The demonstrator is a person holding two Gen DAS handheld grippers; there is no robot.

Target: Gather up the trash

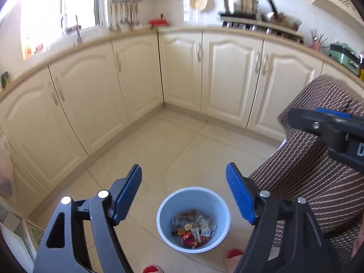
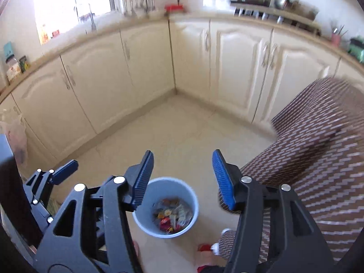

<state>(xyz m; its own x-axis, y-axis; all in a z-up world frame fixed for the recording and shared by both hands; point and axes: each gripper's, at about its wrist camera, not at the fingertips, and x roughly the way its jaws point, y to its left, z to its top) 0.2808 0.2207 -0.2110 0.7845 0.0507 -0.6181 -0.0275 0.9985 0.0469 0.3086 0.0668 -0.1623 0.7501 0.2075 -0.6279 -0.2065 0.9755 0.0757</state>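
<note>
Both your left gripper (image 1: pixel 183 191) and right gripper (image 2: pixel 182 178) hang with fingers spread, holding nothing, above the wrapper-filled bin (image 1: pixel 193 219) on the floor; this drop looks finished, so find more trash.

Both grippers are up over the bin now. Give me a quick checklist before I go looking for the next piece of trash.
1. Left gripper empty, jaws open: ok.
2. Right gripper empty, jaws apart: ok.
3. Bin upright on the floor: ok.
4. Wrappers lie inside the bin, none on its rim: ok.
5. Loose trash left on the floor tiles: none in view, but the floor behind the striped trouser leg is hidden: cannot tell.
6. Grippers apart from each other: ok.
</note>
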